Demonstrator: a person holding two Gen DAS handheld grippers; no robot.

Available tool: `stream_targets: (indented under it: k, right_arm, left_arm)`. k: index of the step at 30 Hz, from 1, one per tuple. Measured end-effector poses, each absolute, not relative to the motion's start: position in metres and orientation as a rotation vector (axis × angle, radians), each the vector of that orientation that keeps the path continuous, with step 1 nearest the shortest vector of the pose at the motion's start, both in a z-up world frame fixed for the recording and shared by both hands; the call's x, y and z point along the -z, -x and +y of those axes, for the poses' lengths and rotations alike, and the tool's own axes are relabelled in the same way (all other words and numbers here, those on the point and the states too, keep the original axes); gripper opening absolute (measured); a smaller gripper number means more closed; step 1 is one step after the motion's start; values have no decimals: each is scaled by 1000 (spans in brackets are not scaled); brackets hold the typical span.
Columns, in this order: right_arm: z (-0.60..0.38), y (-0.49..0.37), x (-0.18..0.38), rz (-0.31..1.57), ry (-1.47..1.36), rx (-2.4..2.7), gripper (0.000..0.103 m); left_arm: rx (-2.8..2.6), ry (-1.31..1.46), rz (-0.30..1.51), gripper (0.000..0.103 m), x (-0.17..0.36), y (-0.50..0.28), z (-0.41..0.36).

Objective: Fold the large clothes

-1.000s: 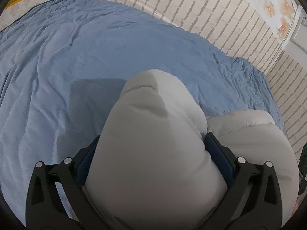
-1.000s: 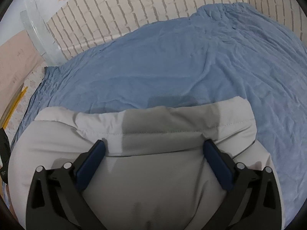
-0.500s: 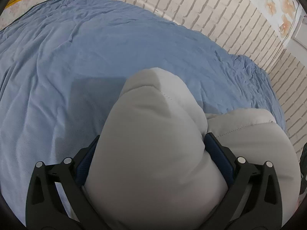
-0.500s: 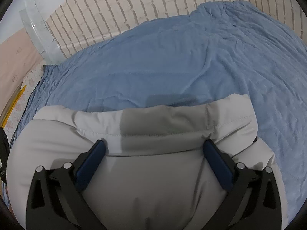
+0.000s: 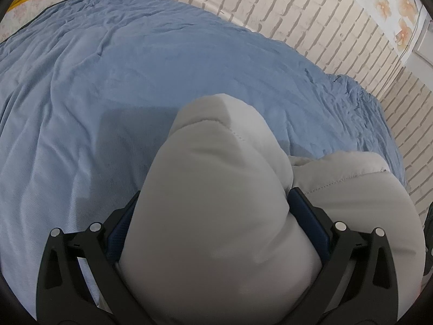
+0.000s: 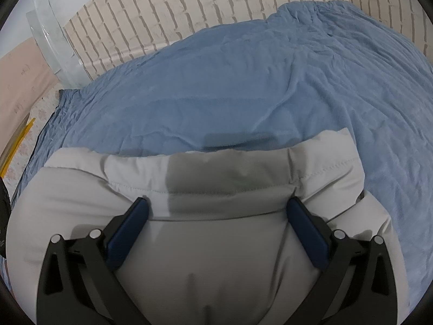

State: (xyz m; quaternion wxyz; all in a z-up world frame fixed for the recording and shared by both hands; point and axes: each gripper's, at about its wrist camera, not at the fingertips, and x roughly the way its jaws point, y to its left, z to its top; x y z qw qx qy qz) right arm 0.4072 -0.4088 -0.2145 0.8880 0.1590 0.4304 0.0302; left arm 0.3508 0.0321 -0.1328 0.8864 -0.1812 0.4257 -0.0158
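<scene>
Left tool (image 5: 213, 203) pinches bunched jacket (image 5: 216, 216); right view shows stitched seam (image 6: 324, 169).

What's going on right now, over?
Left gripper and right gripper wide, padded grey jacket bulging between both. Jacket over blue bedsheet. Nothing in the way.

The padded jacket (image 5: 216, 216) is a pale, flat grey all over, with stitched seam lines in the same tone. Under it the bedsheet (image 5: 135, 81) is a plain mid blue, creased but unpatterned. Both grippers have black frames with dark navy pads (image 6: 127, 230) (the left gripper's pads (image 5: 308, 216) are the same navy). The wall (image 6: 189, 13) is whitish brick with grey mortar lines. At the bed's far corner, wallpaper (image 5: 389, 2) carries orange flowers on white. Something yellow (image 6: 16, 146) lies past the sheet's edge.
</scene>
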Motion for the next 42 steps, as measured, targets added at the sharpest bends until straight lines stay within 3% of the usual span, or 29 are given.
stream_targets:
  k: [17,23,25,28,33,36,39,42]
  right_arm:
    - [-406,-405,219,893,-336,-59,102]
    - [-428,-375,214,794,-484,-117,101]
    - [-439,-357,194,764,-515,-15,101]
    - [-447,-321,149,641,-635,52,101]
    - [-392,-305,99,578,-341,-99,101]
    - [-365,-306,122,616,-186,-90,101]
    - [-357,-319,169,744,-131,-70,101]
    - [-377,-328,198,811,-276,-136,102]
  left_arm:
    - [35,360,905,100,143,-369,21]
    - [110,461,893,100,142,-359,32]
    - [62,416,872,99,128,-342,31]
    - [83,307,683,100,75,-292,13]
    - [182,30,531,100,5,-259,-80]
    - [192,-46,517,100,9,-263,-119]
    - [117,-42,650,100,42,-293,-130]
    - [77,45,756,100,84,-312,-115]
